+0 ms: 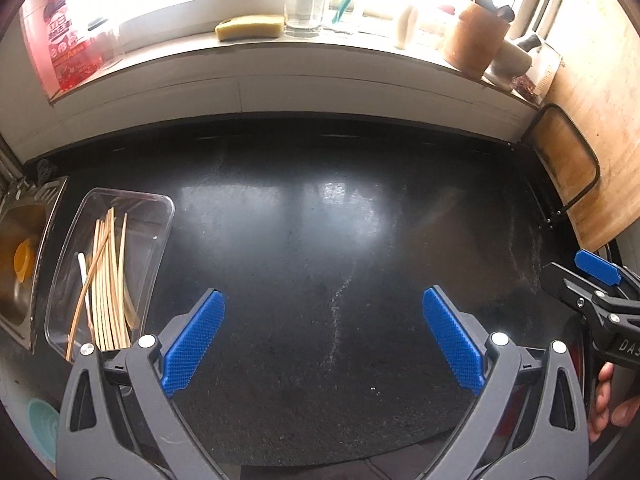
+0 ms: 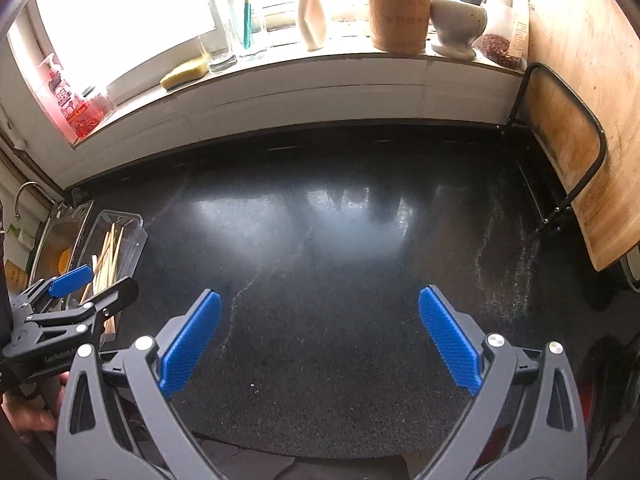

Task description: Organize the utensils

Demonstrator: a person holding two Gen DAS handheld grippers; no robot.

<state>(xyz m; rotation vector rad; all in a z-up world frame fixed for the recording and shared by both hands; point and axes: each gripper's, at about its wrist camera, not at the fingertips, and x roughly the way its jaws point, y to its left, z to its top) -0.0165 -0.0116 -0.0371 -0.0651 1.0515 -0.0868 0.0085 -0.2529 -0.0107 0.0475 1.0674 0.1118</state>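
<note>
A clear plastic tray (image 1: 160, 216) sits at the left of the black counter (image 1: 320, 220), beside the sink. In it lie several wooden chopsticks (image 1: 108, 280) and one white utensil (image 1: 83, 276). The tray also shows in the right wrist view (image 2: 134, 236), with the chopsticks (image 2: 108, 260) partly hidden behind my left gripper (image 2: 92, 284). My left gripper (image 1: 324, 336) is open and empty, just right of the tray. My right gripper (image 2: 320, 336) is open and empty over the counter's middle; it shows at the right edge of the left wrist view (image 1: 576, 276).
A steel sink (image 1: 20, 248) with an orange item lies left of the tray. The windowsill holds a sponge (image 1: 250, 27), glasses, a wooden holder (image 2: 398, 10), a mortar (image 2: 458, 24) and bottles. A wooden board (image 2: 580, 120) on a black rack leans at the right.
</note>
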